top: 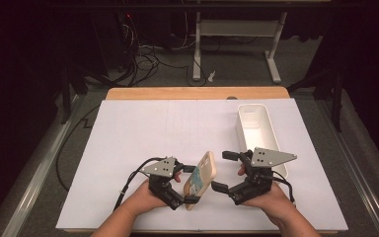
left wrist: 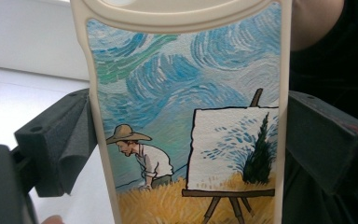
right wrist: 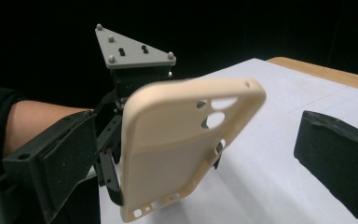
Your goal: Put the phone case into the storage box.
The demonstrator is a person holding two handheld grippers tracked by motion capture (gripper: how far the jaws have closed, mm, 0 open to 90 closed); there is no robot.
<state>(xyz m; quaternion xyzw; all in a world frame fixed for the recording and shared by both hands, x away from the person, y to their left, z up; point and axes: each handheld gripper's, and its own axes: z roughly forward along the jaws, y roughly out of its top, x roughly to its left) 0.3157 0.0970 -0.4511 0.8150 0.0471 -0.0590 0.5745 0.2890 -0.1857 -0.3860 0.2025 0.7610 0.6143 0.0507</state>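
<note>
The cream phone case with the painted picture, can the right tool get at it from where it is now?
Probably yes. The cream phone case stands clamped in the left tool, and the right tool, jaws open, faces its plain side with nothing between.

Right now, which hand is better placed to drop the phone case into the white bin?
Probably the right: the right gripper is open beside the phone case and nearest the white bin. The left gripper holds the case, so a handover comes first.

You have a white tray (top: 256,129) at the table's (top: 143,133) right side, and beyond it cables (top: 145,59) and a desk frame (top: 237,32).
</note>
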